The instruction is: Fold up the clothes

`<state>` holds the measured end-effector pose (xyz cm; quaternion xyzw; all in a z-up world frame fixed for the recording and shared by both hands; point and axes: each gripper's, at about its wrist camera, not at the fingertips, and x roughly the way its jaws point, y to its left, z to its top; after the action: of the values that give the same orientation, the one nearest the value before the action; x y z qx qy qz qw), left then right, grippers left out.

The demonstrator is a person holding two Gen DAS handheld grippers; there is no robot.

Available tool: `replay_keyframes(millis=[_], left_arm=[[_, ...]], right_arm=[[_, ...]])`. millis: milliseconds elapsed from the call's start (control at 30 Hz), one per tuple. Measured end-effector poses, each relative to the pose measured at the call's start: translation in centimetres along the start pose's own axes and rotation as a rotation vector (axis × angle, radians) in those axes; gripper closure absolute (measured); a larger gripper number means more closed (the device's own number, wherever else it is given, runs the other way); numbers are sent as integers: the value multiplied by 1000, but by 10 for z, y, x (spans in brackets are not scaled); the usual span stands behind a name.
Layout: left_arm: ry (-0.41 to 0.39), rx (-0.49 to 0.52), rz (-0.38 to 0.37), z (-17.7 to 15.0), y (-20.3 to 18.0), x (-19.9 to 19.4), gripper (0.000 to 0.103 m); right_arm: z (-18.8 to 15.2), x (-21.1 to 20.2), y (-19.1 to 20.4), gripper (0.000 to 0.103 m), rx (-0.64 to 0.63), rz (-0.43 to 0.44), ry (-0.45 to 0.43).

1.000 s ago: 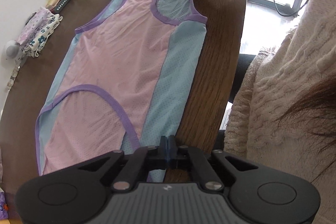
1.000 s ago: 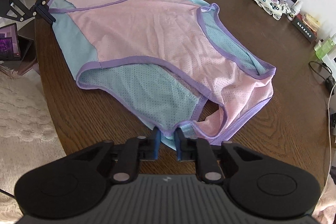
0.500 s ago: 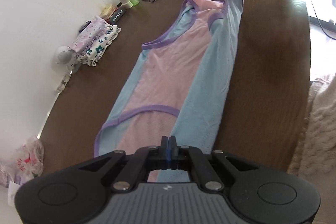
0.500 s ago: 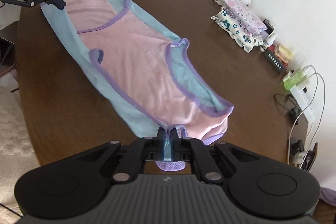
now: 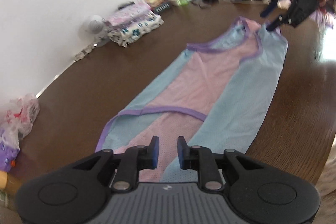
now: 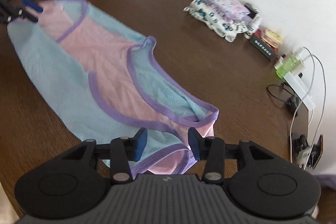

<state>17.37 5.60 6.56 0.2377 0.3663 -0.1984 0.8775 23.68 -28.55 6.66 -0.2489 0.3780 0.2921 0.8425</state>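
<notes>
A pink and light-blue sleeveless top with purple trim (image 5: 210,85) lies on the dark wooden table (image 5: 105,77), its near long side folded over onto the middle. My left gripper (image 5: 167,149) is open just above the hem end. My right gripper (image 6: 167,143) is open over the shoulder end (image 6: 168,114), with the straps between its fingers but not clamped. Each gripper shows in the other's view, the right (image 5: 271,18) at the far end and the left (image 6: 31,11) at the far left.
A stack of folded patterned clothes (image 5: 132,24) sits by the wall, also in the right wrist view (image 6: 220,12). A green bottle, a power strip and cables (image 6: 298,72) lie along the wall. A plastic bag (image 5: 19,114) sits at the left.
Both grippers carried the top's near edge over toward the wall, folding it onto the middle. Both were shut on the cloth half a second ago and have now opened and let go.
</notes>
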Motion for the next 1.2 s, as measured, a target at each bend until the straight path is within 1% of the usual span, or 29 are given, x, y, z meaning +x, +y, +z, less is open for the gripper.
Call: replay_keyframes(millis=[33, 67, 133, 167, 200, 267, 400, 500, 600, 667, 767, 833, 867, 933, 1033, 1133, 1200], left_arm=[[-28, -41, -14, -3, 3, -10, 84], [-43, -76, -25, -7, 4, -15, 84], [-31, -125, -37, -19, -2, -11, 83], [-25, -150, -43, -24, -5, -10, 83], [-19, -175, -49, -30, -8, -8, 83], [-13, -248, -40, -45, -7, -6, 83], [-34, -424, 31, -83, 11, -16, 84], [-24, -502, 66, -105, 22, -22, 85], [-27, -566, 74, -118, 31, -28, 85], [-47, -570, 88, -120, 35, -34, 84], [-47, -546, 99, -119, 37, -31, 84], [-24, -526, 108, -120, 36, -24, 84], [-32, -505, 119, -121, 32, -23, 84], [-28, -484, 129, -121, 28, -24, 84], [-32, -477, 121, -125, 27, -27, 85], [-33, -482, 103, -130, 29, -32, 85], [-27, -465, 93, -131, 27, -34, 85]], right_arm=[[-2, -9, 1, 60, 52, 33, -44], [-3, -13, 7, 60, 83, 83, -81], [-6, -11, 26, 61, 104, 171, -129], [-6, -7, 36, 61, 101, 192, -141], [-7, 0, 45, 61, 97, 194, -143], [-10, 14, 52, 61, 122, 170, -134], [-30, 31, 42, 61, 286, 81, -109], [-46, 29, 40, 60, 315, 18, -132], [-52, 21, 35, 59, 362, 39, -134], [-53, 14, 32, 57, 369, 15, -145], [-53, 11, 29, 56, 361, -33, -140], [-56, 19, 27, 55, 361, -36, -108], [-59, 21, 27, 52, 366, -32, -107], [-62, 18, 27, 50, 372, -21, -104], [-68, 10, 35, 50, 363, -40, -65], [-80, -2, 42, 50, 386, -52, -54], [-90, -11, 49, 50, 395, -58, -53]])
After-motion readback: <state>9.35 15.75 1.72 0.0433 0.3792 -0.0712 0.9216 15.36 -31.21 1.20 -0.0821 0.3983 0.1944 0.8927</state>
